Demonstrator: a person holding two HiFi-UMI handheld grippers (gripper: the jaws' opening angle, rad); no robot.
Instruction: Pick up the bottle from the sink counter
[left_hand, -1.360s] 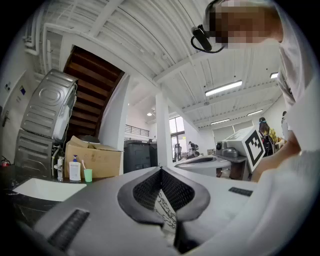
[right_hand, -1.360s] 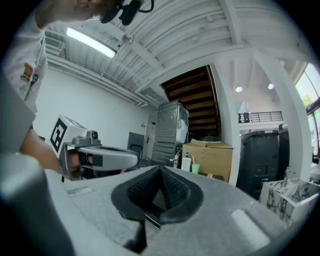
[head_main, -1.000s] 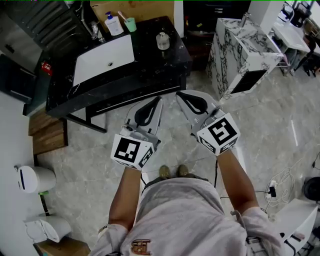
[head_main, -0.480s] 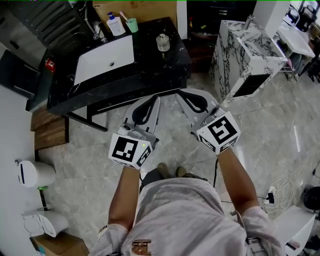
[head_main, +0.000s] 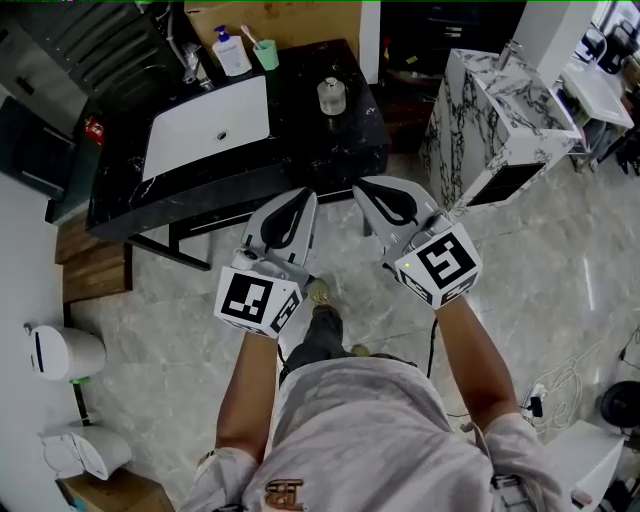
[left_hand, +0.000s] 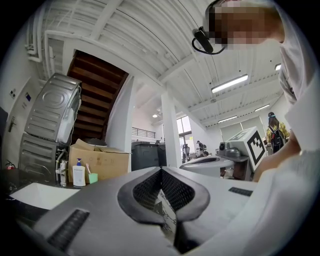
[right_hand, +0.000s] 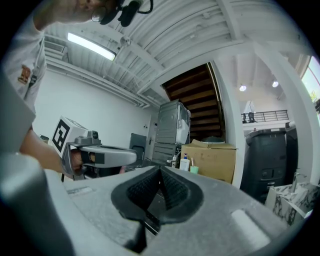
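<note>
Black worktop (head_main: 310, 140) has the bottle (head_main: 331, 96) near its right edge. Your left claw (head_main: 303, 197) and right claw (head_main: 365, 188) are both pinched shut, empty.

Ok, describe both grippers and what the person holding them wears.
The left gripper and right gripper match: pale grey plastic shells tapering to a point, each with black ribbed pads around a teardrop-shaped hollow. Behind each sits a white cube printed with black square markers. Clothing is a light grey short-sleeved T-shirt with a small print on the chest.
</note>
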